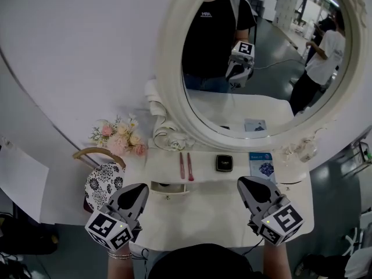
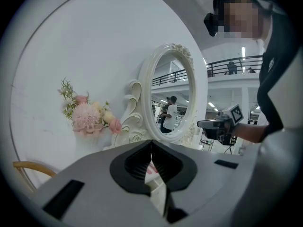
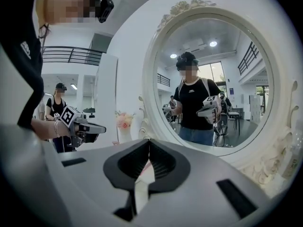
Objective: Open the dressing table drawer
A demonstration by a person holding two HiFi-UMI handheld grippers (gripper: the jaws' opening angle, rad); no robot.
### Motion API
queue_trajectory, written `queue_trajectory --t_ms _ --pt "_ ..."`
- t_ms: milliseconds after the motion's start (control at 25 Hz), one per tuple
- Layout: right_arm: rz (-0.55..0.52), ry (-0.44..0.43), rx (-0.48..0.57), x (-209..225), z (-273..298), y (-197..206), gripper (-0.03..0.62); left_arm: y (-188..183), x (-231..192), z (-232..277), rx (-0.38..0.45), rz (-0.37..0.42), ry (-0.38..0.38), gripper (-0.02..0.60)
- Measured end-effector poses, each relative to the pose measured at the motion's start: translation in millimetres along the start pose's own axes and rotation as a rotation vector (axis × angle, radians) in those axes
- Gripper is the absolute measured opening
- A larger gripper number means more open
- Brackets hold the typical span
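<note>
The white dressing table stands under a big oval mirror. Its small drawer sits at the table's front left of centre, with a dark slit along its top and a little knob below. My left gripper hovers just left of the drawer, shut, with nothing between its jaws. My right gripper hangs over the table's right part, also shut and empty. In the left gripper view the left gripper points at the mirror's frame. In the right gripper view the right gripper faces the mirror.
On the tabletop lie two pink sticks, a black compact and a blue card. A vase of pink flowers stands at the left. A chair with a floral cushion sits left of the table. People show in the mirror.
</note>
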State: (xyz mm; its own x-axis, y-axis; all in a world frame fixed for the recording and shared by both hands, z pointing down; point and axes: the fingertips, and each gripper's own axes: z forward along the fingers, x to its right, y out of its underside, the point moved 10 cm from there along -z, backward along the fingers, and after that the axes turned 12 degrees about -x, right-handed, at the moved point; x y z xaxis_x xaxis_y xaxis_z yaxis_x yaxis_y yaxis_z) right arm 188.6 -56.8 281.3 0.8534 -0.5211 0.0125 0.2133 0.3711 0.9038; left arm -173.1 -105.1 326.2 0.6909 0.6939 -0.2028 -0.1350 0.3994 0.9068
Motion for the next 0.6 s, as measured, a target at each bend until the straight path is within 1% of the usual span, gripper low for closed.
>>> queue_trajectory --t_ms 360,600 --pt "-0.033 0.005 0.010 0.9 7.1 -10.6 0.018 -9.1 0.4 -3.9 0.032 0.032 -0.014 0.018" --pt "-0.028 0.006 0.004 -2.2 3.3 -14.3 0.018 -14.0 0.5 -7.9 0.040 0.030 -0.027 0.018"
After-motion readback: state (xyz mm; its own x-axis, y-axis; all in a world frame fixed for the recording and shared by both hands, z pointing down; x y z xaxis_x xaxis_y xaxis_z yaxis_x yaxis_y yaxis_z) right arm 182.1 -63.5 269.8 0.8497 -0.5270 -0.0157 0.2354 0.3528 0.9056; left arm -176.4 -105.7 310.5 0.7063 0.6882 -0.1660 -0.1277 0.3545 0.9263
